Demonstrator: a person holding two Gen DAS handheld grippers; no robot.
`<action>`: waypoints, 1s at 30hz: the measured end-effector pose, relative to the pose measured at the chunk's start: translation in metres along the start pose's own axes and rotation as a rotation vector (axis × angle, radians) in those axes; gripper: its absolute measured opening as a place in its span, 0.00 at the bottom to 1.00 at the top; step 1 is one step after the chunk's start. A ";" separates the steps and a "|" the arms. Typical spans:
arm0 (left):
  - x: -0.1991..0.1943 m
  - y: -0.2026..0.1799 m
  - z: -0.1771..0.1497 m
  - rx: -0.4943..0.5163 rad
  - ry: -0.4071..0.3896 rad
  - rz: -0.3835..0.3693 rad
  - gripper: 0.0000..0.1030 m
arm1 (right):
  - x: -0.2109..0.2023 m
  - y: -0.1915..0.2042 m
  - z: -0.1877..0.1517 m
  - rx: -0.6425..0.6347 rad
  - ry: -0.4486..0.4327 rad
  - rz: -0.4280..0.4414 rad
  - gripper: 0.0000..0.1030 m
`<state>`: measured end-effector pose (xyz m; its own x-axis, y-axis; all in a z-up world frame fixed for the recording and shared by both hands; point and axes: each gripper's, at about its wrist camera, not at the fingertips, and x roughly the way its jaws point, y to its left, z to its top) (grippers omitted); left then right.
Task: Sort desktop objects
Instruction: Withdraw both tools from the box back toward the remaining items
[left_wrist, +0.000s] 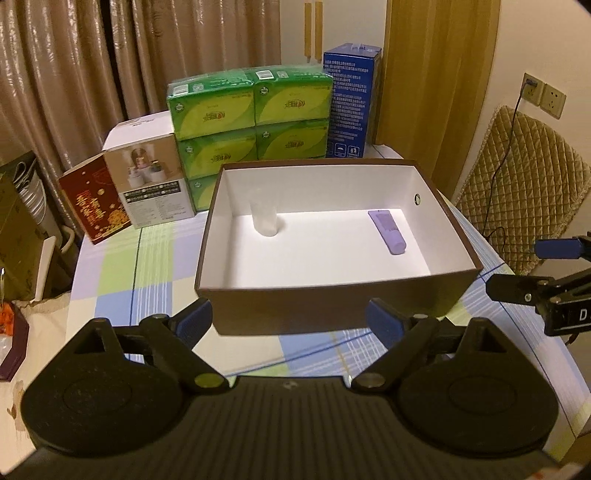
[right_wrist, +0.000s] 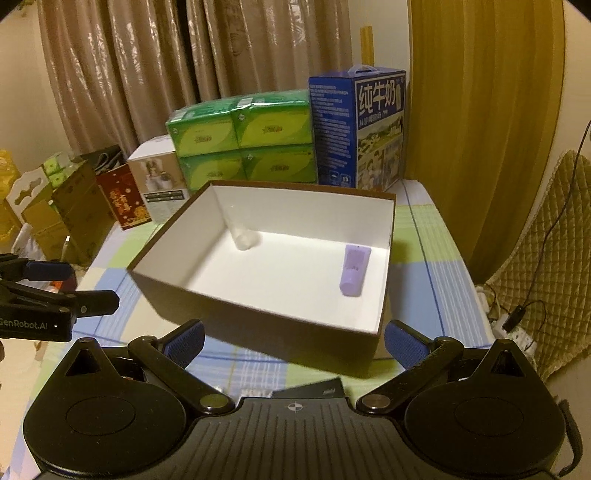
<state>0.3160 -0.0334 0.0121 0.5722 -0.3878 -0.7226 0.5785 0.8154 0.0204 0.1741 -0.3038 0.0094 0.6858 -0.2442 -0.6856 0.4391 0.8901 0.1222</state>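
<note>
Both grippers, left and right, are held released before the box. Inside it, the tube is laid lengthwise at the right wall, nearer the right gripper; the cup is stood upright at rear left.

Purple tube and clear cup inside box.

Green tissue packs stacked upper centre, a blue milk carton to their right, red gift box at left, beige curtains behind
</note>
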 end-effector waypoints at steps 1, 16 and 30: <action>-0.005 -0.001 -0.003 -0.002 -0.002 0.002 0.86 | -0.004 0.001 -0.003 0.000 -0.001 0.005 0.98; -0.042 -0.017 -0.053 -0.040 0.019 0.036 0.89 | -0.036 0.014 -0.046 -0.022 0.026 0.053 0.98; -0.054 -0.023 -0.092 -0.059 0.072 0.051 0.89 | -0.044 0.016 -0.079 -0.033 0.088 0.086 0.98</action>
<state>0.2186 0.0081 -0.0131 0.5557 -0.3146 -0.7695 0.5132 0.8581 0.0198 0.1048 -0.2479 -0.0153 0.6657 -0.1327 -0.7343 0.3606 0.9188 0.1608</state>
